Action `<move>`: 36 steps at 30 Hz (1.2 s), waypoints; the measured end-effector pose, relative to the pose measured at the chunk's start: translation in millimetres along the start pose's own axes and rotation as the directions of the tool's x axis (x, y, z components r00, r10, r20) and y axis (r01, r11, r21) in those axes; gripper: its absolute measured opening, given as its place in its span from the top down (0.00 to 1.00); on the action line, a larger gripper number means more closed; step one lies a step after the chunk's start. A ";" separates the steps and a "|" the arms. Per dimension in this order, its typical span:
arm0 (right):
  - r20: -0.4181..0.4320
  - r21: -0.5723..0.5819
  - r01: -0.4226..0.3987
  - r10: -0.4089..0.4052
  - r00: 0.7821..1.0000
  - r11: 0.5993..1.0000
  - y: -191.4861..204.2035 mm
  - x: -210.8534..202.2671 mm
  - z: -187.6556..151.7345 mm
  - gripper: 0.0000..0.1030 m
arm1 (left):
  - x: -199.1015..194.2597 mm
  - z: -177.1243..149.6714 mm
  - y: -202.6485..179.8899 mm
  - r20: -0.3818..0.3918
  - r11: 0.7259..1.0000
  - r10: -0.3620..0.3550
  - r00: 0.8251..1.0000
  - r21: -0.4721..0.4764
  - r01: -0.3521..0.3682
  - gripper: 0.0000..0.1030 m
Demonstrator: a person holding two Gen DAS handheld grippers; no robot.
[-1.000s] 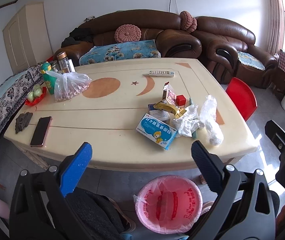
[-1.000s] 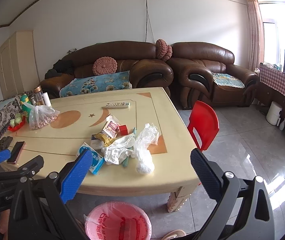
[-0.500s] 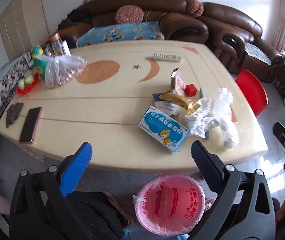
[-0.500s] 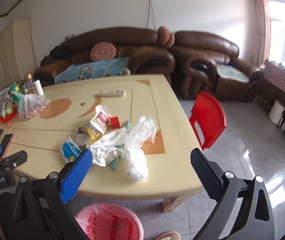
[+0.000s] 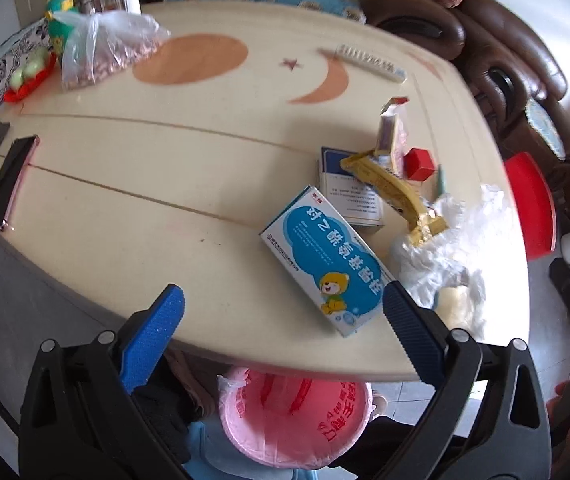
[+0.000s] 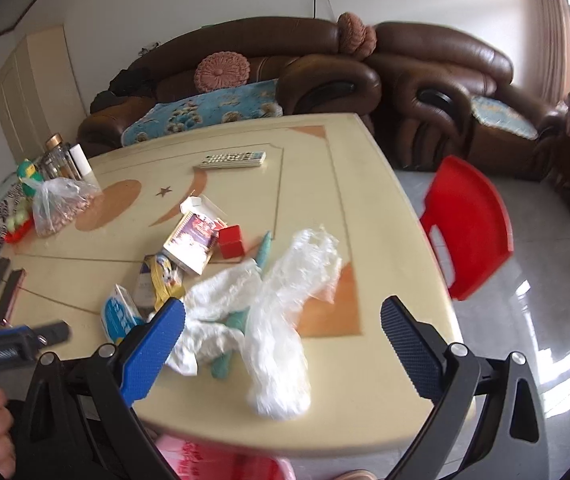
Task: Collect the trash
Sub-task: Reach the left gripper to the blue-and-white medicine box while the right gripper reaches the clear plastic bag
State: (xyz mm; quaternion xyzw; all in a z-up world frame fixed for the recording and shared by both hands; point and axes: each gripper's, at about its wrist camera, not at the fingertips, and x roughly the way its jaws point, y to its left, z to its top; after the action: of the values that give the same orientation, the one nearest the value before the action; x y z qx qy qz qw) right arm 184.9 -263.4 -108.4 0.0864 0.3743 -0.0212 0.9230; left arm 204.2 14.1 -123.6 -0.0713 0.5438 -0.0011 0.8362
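Several pieces of trash lie clustered near your edge of the table (image 5: 133, 216): a blue box (image 5: 325, 258), a yellow wrapper (image 5: 395, 192), crumpled tissue (image 6: 215, 314), a clear plastic bag (image 6: 285, 320) and a small red box (image 6: 231, 241). The blue box looks light and stiff; take it across its short sides. Tissue and bag look soft and will likely crush, so pinch each at its bulk. Your left gripper (image 5: 283, 306) hovers just before the blue box, fingers spread, holding nothing. Your right gripper (image 6: 283, 320) is likewise released, with the bag between its fingers but not touched. A pink-lined bin (image 5: 293, 420) stands below the table edge.
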 end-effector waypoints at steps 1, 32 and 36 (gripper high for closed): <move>-0.009 0.005 -0.009 0.009 1.000 1.000 -0.4 4.6 2.0 0.07 | 4.2 1.0 -1.8 -0.007 1.000 0.003 1.000 -0.003 -0.003 0.06; -0.189 0.121 -0.124 0.146 0.971 0.985 -33.7 97.7 1.9 0.07 | 85.9 28.7 -12.5 -0.160 0.972 -0.012 0.987 -0.233 -0.026 0.06; -0.202 0.143 -0.142 0.169 0.965 0.980 -37.8 102.9 -1.7 0.07 | 97.0 26.5 -14.0 -0.172 0.959 -0.048 0.984 -0.282 -0.003 0.06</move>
State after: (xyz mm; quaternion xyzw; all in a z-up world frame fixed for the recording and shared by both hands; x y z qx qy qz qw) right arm 253.8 -297.7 -186.6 0.1758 0.4610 0.0371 0.8690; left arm 269.1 -4.3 -199.6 -0.1952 0.6098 0.0603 0.7658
